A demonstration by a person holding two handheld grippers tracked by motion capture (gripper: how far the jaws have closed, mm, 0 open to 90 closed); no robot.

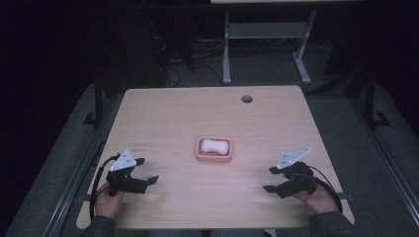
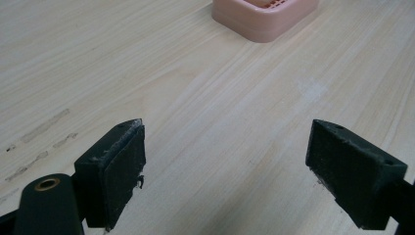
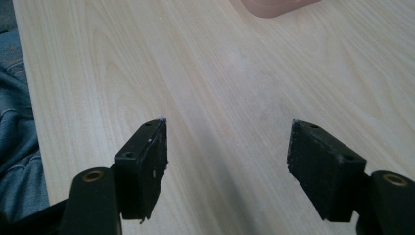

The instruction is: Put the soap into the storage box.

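Pink soap dish (image 1: 214, 150) sat mid-table (image 1: 163, 113), a white soap bar (image 1: 213, 145) lying inside it. My left gripper (image 1: 144, 172) was left of the dish, jaws spread, empty. My right gripper (image 1: 271, 179) was right of it, jaws spread, empty.

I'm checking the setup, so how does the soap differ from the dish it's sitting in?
The soap is white and rounded like a pebble; the soap dish is pink and squarish with rounded corners. The soap is smaller and lies inside the dish, whose raised rim surrounds it. Both sit at the middle of the table, apart from either gripper.
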